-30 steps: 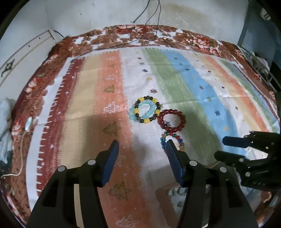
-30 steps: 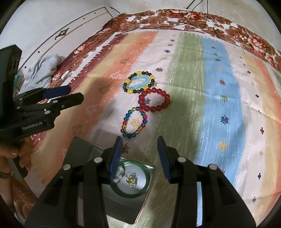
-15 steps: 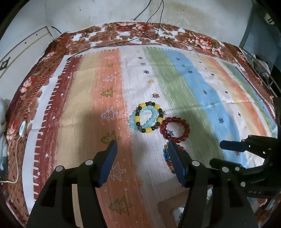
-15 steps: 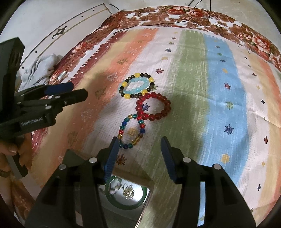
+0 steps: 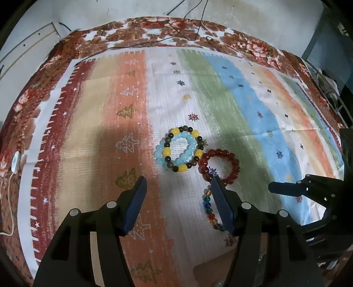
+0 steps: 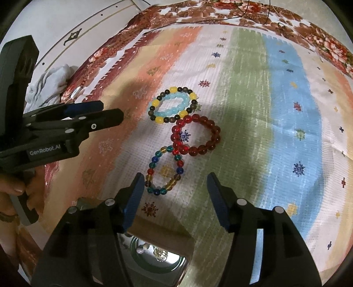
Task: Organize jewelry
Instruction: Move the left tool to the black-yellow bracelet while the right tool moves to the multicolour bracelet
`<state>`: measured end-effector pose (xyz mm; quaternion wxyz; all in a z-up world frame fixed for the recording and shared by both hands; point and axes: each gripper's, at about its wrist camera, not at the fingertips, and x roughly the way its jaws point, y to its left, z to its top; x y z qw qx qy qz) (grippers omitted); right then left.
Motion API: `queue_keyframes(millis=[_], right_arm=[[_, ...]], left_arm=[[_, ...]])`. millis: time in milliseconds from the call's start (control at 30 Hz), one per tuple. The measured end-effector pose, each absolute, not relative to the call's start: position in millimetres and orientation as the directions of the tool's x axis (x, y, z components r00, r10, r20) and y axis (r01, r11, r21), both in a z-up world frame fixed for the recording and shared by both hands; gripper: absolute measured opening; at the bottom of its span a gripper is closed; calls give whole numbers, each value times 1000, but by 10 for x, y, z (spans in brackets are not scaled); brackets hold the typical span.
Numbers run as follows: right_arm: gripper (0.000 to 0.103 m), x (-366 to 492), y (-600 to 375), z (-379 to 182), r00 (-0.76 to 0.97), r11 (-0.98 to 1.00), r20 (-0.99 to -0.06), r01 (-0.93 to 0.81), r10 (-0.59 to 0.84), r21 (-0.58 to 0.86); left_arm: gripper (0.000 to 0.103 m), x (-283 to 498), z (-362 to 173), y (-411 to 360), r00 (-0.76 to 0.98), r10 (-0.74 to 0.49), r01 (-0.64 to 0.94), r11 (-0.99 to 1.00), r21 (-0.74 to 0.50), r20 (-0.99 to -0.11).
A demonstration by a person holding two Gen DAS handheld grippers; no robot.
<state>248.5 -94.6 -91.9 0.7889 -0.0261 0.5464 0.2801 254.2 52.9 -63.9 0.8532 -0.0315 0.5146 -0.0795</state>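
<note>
Surface: a striped cloth (image 5: 231,103) with tree and star motifs lies over a floral brown cover (image 5: 176,24). The cover's border shows along the far and left edges. Beyond the far edge stands a pale wall, with thin dark cables (image 5: 194,19) trailing onto the border.

Task items sit near the middle of the cloth, in a chain. The yellow-and-dark bead bracelet (image 6: 173,104) overlaps a light blue bracelet (image 6: 169,106). The red bead bracelet (image 6: 196,134) touches that pair on its near side. The multicoloured bead bracelet (image 6: 164,170) touches the red one in turn and lies nearest the grippers.

Left gripper (image 5: 177,207): jaws released and spread wide, grasping nothing, hovering just short of the cluster. In its own view its right finger hides part of the multicoloured bracelet.

Right gripper (image 6: 174,196): jaws likewise released and empty, with the multicoloured bracelet just ahead of its left finger.

Open room — wide bare cloth lies to the right of the bracelets and beyond them. To the left, the left gripper occupies the space beside the cluster.

Other items: an open box (image 6: 154,262) lies directly under the right gripper, holding a green bangle (image 6: 134,247) and small pieces too dim to identify. A crumpled grey cloth (image 6: 48,86) lies off the left edge. A small white object on a cord (image 5: 15,161) rests on the left border.
</note>
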Motion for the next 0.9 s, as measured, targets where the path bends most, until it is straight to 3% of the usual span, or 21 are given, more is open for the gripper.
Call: queue_keyframes(millis=[533, 733, 900], right_arm=[[59, 2683, -896, -1076, 203, 839, -888, -466, 412, 282], [59, 2734, -869, -1143, 182, 837, -896, -469, 405, 282], [59, 2774, -838, -1206, 165, 836, -902, -471, 398, 283]], left_arm=[[60, 2827, -873, 542, 409, -176, 101, 984, -147, -895], [56, 2909, -956, 533, 398, -176, 103, 984, -147, -901], [47, 2981, -1010, 507, 387, -174, 118, 983, -139, -906]])
